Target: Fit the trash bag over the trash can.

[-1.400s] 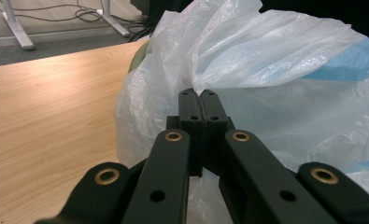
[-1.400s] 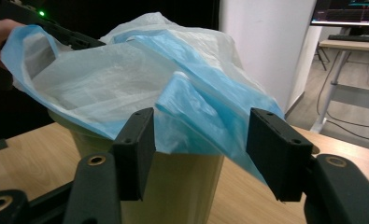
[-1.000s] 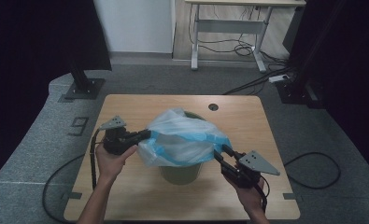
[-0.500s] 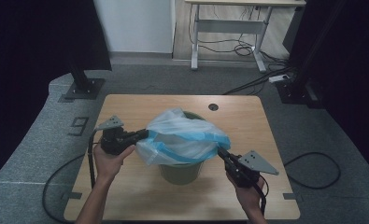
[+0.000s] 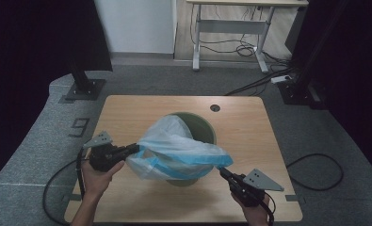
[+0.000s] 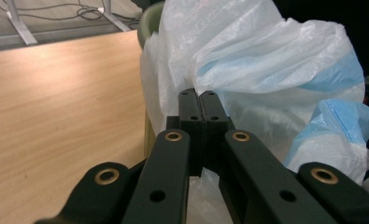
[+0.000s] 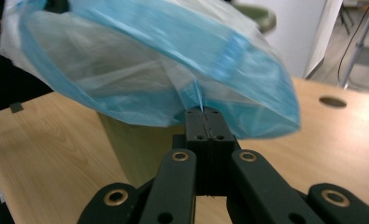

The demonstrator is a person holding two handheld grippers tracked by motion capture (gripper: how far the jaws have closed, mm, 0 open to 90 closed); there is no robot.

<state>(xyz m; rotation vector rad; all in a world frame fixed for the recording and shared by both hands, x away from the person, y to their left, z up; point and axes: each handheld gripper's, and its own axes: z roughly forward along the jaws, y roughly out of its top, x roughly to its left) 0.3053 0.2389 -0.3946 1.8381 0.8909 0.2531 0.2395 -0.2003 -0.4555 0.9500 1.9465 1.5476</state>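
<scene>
We have drawn the bag [image 5: 176, 153] lower and nearer, baring the bin's [image 5: 203, 126] far rim. Our right gripper's [image 5: 222, 172] jaws have just clamped onto its edge

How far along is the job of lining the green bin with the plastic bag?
Done: both tools grip the bag's blue-banded edge, the left tool and the right tool shut on the plastic bag. In hand: the bag's mouth is stretched open over the green bin. Left: the far rim is uncovered, so the edge probably has to go down around the rim.
</scene>
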